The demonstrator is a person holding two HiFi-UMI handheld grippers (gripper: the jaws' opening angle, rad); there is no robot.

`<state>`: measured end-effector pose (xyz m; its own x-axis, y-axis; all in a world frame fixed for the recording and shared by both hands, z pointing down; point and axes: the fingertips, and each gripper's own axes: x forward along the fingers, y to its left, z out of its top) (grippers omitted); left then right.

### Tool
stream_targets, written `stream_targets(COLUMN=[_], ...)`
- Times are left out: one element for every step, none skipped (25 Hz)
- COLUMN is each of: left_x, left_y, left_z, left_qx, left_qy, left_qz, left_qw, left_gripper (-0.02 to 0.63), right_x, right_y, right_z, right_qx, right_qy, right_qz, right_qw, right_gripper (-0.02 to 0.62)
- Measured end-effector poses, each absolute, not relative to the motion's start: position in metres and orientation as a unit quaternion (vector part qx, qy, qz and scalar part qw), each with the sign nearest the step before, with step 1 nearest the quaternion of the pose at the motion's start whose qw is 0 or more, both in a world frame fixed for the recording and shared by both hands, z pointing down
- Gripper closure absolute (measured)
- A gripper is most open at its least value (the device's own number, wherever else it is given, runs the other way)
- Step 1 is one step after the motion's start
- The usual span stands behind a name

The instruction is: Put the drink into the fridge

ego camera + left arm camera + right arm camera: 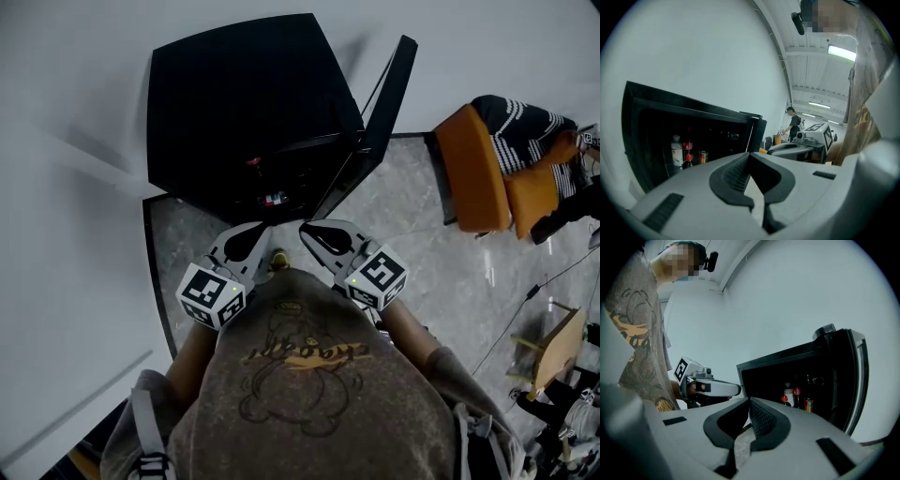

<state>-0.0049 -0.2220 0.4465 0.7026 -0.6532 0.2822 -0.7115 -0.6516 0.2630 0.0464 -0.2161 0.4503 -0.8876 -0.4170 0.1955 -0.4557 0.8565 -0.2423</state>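
Observation:
The black fridge [244,103] stands against the white wall with its door [375,112] swung open to the right. On its shelf stand a clear bottle with a white label [676,150], a dark bottle with a red label [688,151] and a can [702,157]; the right gripper view shows the same bottles [792,396] and can [808,404]. My left gripper [263,229] and right gripper [306,229] hover side by side in front of the opening, close to my chest. Both are shut with nothing between the jaws, as seen at the left gripper [749,154] and the right gripper [749,400].
An orange chair [487,169] with a striped cloth stands to the right on the grey stone floor [403,216]. A wooden stool [553,347] and cables lie further right. A person [793,123] stands far off in the room.

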Motion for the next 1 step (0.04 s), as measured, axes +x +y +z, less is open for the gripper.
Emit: stream_targets(left_x=[-0.0048], left_y=[-0.2213], left_z=[0.4475], left_qx=[0.905], left_qy=[-0.377], left_qz=[0.083], left_qw=[0.18], left_gripper=[0.601], right_x=[0.0465], right_y=[-0.2163], right_z=[0.4493], right_qx=[0.228], right_qy=[-0.961], right_qz=[0.142], right_qw=[0.066], right_gripper=[0.574])
